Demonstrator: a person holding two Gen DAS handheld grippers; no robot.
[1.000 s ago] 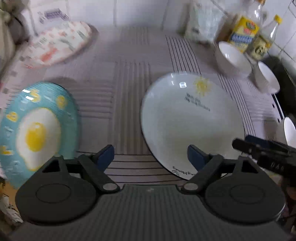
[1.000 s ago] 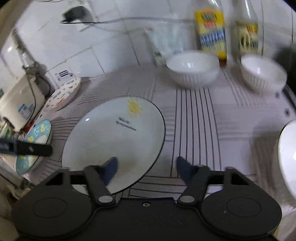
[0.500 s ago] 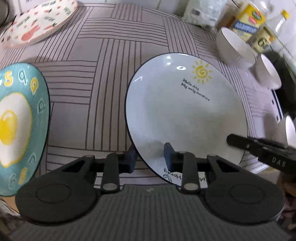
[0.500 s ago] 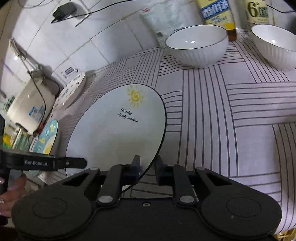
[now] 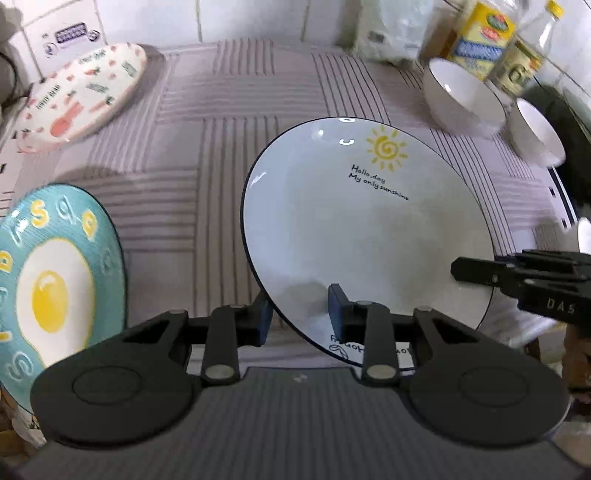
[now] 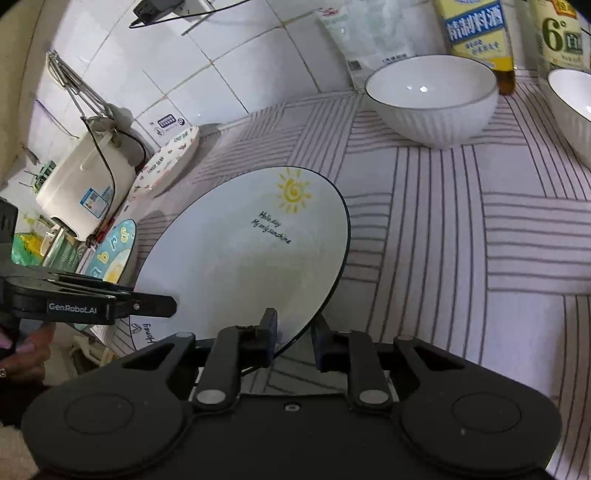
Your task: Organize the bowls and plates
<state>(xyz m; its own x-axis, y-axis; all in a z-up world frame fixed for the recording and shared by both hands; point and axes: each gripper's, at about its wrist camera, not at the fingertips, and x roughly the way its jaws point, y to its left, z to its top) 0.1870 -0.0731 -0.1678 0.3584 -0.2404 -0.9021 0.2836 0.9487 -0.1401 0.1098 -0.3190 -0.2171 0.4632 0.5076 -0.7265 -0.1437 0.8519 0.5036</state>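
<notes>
Both tongs, left point(image 5: 300, 308) and right point(image 6: 293, 338), have closed on the sun plate's point(image 5: 365, 236) near rim, gripping it from opposite sides.

The counter point(image 6: 461, 229) has a pale cloth with thin dark stripes in blocks. A big white sun plate point(image 5: 365, 236) is in the middle; I cannot tell if it still rests on the cloth. To its left is a blue egg plate point(image 5: 55, 280), partly over the edge. At the back left, a plate with pink pictures point(image 5: 81, 96) leans up near the wall. At the back right sit two white bowls, one point(image 6: 432, 99) beside the other point(image 6: 572, 110). Behind them stand a white bag point(image 6: 373, 40) and two bottles, one yellow point(image 6: 476, 33), one pale point(image 6: 557, 33). A white box-shaped machine point(image 6: 85, 184) stands at the far left.
</notes>
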